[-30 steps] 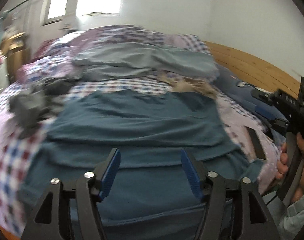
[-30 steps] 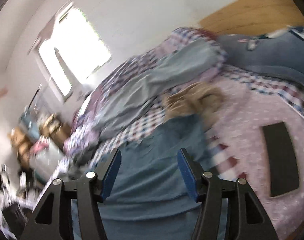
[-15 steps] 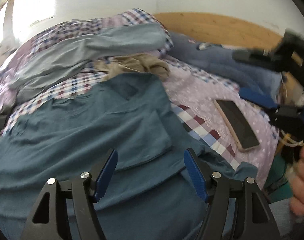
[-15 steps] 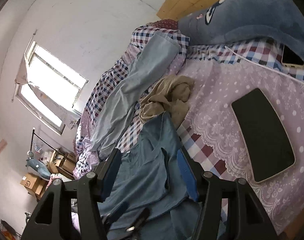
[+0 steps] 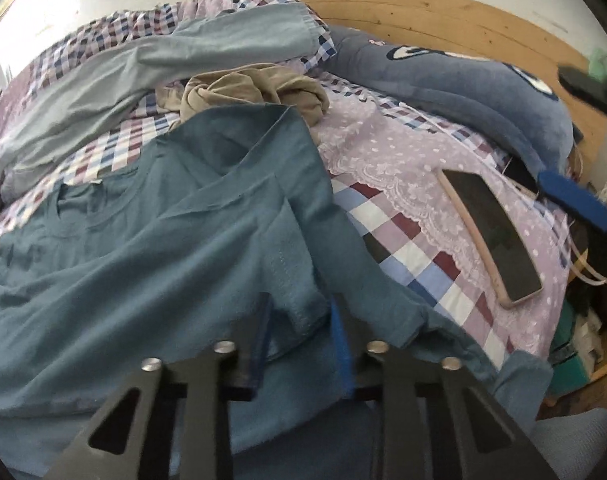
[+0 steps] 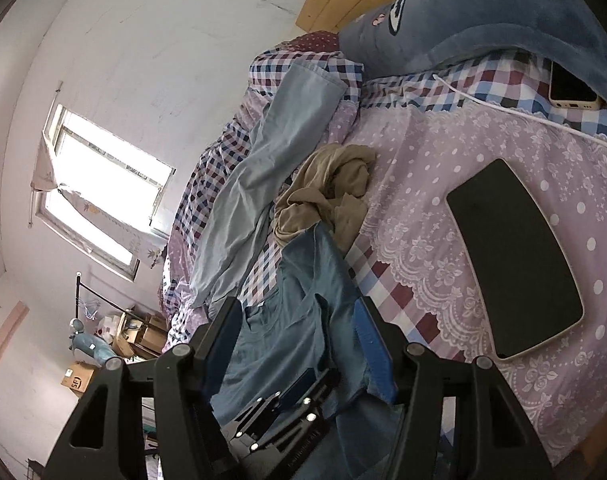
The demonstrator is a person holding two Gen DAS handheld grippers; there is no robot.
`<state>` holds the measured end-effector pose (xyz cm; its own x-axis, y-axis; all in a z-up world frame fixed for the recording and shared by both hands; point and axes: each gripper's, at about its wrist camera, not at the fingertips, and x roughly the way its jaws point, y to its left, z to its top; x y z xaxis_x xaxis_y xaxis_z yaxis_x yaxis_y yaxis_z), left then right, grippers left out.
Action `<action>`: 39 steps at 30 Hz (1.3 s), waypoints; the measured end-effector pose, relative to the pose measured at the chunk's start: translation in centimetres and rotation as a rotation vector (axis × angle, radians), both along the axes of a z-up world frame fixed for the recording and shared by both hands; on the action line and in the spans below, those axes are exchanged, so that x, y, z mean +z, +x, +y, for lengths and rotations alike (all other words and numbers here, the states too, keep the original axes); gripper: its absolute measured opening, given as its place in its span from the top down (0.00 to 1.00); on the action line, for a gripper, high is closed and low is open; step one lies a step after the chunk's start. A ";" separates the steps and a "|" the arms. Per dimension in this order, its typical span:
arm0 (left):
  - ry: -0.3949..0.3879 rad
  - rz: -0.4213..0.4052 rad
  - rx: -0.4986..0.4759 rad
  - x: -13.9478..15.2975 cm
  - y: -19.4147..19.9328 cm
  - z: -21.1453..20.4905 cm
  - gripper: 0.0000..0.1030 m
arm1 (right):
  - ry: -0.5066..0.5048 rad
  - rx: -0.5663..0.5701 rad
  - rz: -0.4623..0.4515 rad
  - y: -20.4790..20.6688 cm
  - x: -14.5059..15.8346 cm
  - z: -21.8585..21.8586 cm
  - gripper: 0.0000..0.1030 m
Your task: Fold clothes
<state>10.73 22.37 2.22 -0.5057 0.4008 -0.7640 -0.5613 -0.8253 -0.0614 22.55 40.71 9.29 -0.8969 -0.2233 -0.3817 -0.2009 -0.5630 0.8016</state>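
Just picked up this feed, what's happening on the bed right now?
A person with two handheld grippers is folding a teal shirt spread on the bed. The left gripper is closing around a stitched fold of it. The right gripper is open above the shirt's edge. A phone lies beside it.

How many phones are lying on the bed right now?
2. A large dark-screened phone in a pale case lies on the lilac lace bedspread; a smaller cream-cased phone is half tucked under the blue plush pillow. More may be hidden.

a home bedroom: bed (image 5: pixel 415 216), wooden headboard (image 5: pixel 443 20).
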 end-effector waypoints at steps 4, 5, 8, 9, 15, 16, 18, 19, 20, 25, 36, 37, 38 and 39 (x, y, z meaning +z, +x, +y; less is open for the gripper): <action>0.098 -0.009 0.052 2.1 -0.9 -2.4 0.93 | -0.002 -0.004 -0.003 0.2 0.0 0.2 0.39; 0.138 -0.011 0.071 2.9 -1.3 -3.5 0.93 | -0.001 -0.004 -0.004 0.2 0.0 0.3 0.39; 0.259 -0.016 0.128 5.3 -2.4 -6.7 0.94 | 0.006 0.000 -0.011 0.3 0.0 0.2 0.39; 0.299 -0.018 0.147 6.1 -2.8 -7.7 0.94 | 0.009 0.002 -0.013 0.3 -0.1 0.2 0.39; 0.515 -0.002 0.285 11.3 -5.5 -16.4 0.94 | 0.026 0.019 -0.032 -0.1 -0.3 -0.1 0.39; 0.531 0.008 0.313 12.2 -5.9 -18.2 0.94 | 0.031 0.025 -0.035 -0.2 -0.3 -0.3 0.38; 0.567 0.039 0.379 14.1 -6.7 -22.8 0.94 | 0.039 0.037 -0.041 -0.3 -0.3 -0.6 0.38; 0.580 0.053 0.408 14.8 -7.0 -24.8 0.94 | 0.044 0.042 -0.044 -0.4 -0.4 -0.7 0.38; 0.590 0.071 0.441 15.6 -7.1 -27.1 0.94 | 0.048 0.046 -0.047 -0.5 -0.4 -0.9 0.38; 0.625 0.171 0.601 19.2 -7.1 -38.7 0.94 | 0.061 0.063 -0.066 -1.1 -0.6 -1.5 0.39; 0.528 0.315 0.983 21.0 -5.0 -61.7 0.95 | 0.126 0.128 -0.112 -2.9 -1.0 -3.8 0.39; 0.510 0.314 1.017 20.8 -4.9 -63.0 0.95 | 0.136 0.133 -0.118 -3.0 -1.1 -4.0 0.39; 0.484 0.304 1.052 20.3 -4.9 -64.6 0.95 | 0.146 0.137 -0.123 -3.1 -1.1 -4.2 0.39; 0.466 0.290 1.082 19.8 -4.8 -65.8 0.94 | 0.157 0.141 -0.129 -3.2 -1.1 -4.4 0.39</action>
<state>5.92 -43.40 22.01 -0.8774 -0.1280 -0.4623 0.3623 -0.8086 -0.4636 19.32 36.34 8.17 -0.8026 -0.2722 -0.5308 -0.2064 -0.7082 0.6752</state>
